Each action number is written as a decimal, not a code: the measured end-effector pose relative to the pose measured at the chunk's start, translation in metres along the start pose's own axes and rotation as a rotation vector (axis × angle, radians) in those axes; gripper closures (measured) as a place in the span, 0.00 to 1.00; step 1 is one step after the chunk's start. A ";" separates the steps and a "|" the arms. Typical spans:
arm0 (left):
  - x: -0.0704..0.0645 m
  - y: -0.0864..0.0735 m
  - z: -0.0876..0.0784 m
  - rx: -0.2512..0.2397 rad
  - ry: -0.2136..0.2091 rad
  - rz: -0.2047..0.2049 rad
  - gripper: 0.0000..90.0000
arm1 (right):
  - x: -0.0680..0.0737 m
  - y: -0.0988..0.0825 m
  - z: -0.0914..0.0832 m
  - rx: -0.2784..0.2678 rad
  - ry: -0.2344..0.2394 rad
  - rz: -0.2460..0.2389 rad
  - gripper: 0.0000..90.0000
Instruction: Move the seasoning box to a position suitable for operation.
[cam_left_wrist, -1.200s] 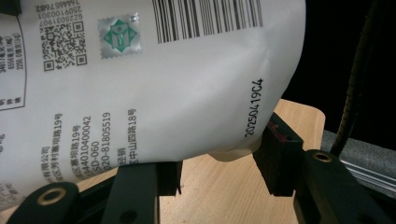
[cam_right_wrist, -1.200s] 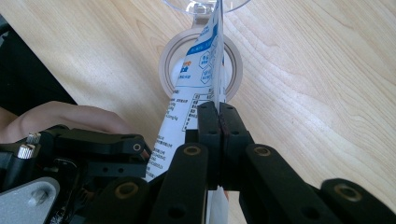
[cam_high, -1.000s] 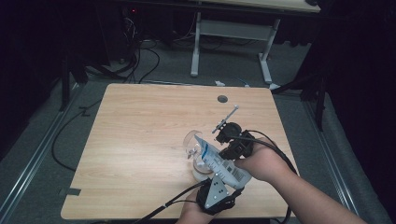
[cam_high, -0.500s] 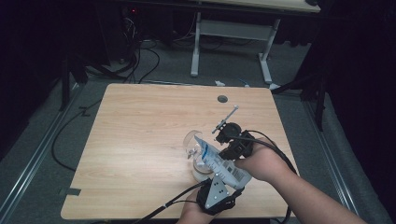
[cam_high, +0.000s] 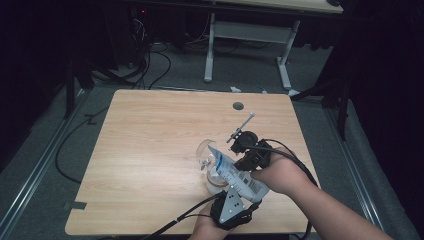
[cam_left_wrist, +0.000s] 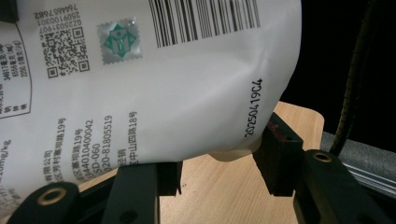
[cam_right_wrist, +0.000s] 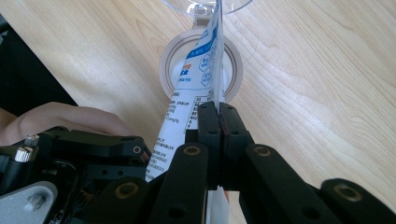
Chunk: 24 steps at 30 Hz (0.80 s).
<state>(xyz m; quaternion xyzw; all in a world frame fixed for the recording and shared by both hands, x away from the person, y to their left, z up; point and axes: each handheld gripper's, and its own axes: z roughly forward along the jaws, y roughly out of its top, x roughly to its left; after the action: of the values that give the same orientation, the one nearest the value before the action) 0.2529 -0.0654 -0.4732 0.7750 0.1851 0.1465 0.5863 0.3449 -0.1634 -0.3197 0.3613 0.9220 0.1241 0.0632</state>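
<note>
A white pouch (cam_high: 236, 176) with blue print and a barcode is held tilted between both grippers near the table's front right. My left gripper (cam_high: 231, 202), with its grey plate on top, is shut on the pouch's (cam_left_wrist: 163, 93) bulging bottom; in the left gripper view its jaws (cam_left_wrist: 222, 161) press the pouch from both sides. My right gripper (cam_high: 241, 162) pinches the pouch's thin upper edge, its jaws (cam_right_wrist: 218, 109) shut on the pouch (cam_right_wrist: 198, 79). The pouch's top corner leans over a clear glass vessel (cam_high: 205, 152). Below the pouch sits a round beige-rimmed opening (cam_right_wrist: 233, 56) with white inside.
The wooden table (cam_high: 150, 150) has a small round hole (cam_high: 238, 105) at the back right. A cable trails from my left gripper over the front edge. Behind the table stands a white desk frame (cam_high: 250, 32) with cables (cam_high: 150, 65) on the dark floor.
</note>
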 end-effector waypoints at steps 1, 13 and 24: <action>0.000 0.000 0.000 -0.001 0.000 0.000 0.63 | 0.000 0.000 0.000 0.000 0.000 -0.001 0.99; 0.000 0.002 0.000 -0.009 0.003 0.000 0.63 | 0.000 0.000 -0.003 -0.007 -0.002 0.000 1.00; 0.000 0.001 0.000 -0.007 0.007 0.002 0.63 | 0.000 0.000 -0.002 -0.008 -0.003 -0.005 1.00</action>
<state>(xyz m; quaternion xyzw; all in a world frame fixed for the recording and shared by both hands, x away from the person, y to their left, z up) 0.2530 -0.0656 -0.4722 0.7724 0.1859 0.1504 0.5884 0.3447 -0.1637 -0.3175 0.3589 0.9223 0.1272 0.0662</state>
